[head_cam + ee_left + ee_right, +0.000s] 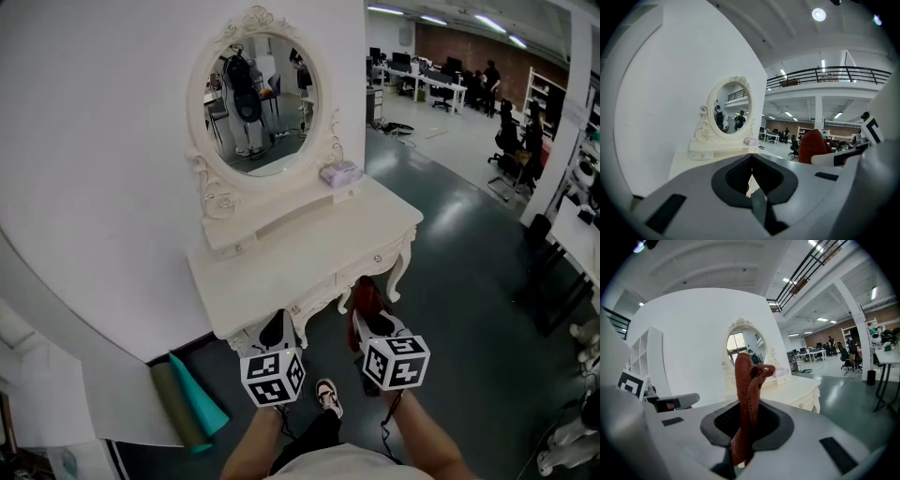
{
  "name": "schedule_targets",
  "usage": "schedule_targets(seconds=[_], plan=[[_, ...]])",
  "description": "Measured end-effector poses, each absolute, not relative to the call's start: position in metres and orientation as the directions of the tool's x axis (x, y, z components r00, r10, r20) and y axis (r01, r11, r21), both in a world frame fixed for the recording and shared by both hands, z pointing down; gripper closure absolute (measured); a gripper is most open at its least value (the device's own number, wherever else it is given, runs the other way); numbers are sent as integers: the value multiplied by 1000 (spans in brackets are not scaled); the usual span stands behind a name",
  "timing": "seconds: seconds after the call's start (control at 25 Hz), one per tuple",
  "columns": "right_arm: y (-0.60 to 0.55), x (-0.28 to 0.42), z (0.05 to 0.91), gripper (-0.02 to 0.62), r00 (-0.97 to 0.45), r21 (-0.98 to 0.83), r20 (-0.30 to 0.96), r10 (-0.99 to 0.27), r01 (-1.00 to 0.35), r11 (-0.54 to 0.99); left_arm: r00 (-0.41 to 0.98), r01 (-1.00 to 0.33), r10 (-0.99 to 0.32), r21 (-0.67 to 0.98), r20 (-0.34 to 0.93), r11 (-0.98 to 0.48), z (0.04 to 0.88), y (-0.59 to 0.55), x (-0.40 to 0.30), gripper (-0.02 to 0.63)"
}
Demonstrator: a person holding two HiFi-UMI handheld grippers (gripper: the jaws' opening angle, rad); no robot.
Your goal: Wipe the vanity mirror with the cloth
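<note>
The oval vanity mirror (262, 103) in its carved white frame stands on a white dressing table (309, 253) against a curved white wall. Both grippers hover side by side just in front of the table's front edge, well below the mirror. My right gripper (375, 319) is shut on a red cloth (367, 298); in the right gripper view the cloth (745, 380) stands up between the jaws (747, 404) with the mirror (744, 348) behind it. My left gripper (275, 330) holds nothing, and its pads (751, 159) meet. The mirror (732, 108) appears far ahead in the left gripper view.
A small pale bundle (339, 172) lies on the table's raised shelf at the right of the mirror. Rolled teal and olive mats (192, 398) lie on the floor at the left. Office desks with people (441, 80) fill the back right; a white table (577, 234) is at the right edge.
</note>
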State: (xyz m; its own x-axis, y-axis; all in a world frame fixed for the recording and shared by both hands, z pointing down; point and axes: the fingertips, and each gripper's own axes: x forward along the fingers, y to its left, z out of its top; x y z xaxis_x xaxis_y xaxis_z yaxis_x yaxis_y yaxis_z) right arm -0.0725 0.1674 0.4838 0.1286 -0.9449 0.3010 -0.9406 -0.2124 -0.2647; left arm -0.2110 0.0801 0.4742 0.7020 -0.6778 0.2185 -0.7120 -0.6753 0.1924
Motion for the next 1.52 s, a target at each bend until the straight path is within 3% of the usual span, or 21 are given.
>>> schedule_targets(seconds=[0.64,1.0,1.2,1.52], plan=[[-39,51,481,532,93,-239,299,-950,-956,-169,683,-730,-704,165,196,-663,466,-122,-83,595],[-133,84,493,532,38,-258,329,-944,-958,-129,620,-784,-749,164,234,-598,481,-208,-68,595],[-191,90,495,532,-47,-265,329,-943,-963,-45,532,-846,-815,160,229,-508,482,-248,-79,595],[-289,88,491,533,-300,-249,340,-891,-943,223,300,-946,-925,195,234,-258,483,-301,-87,595]])
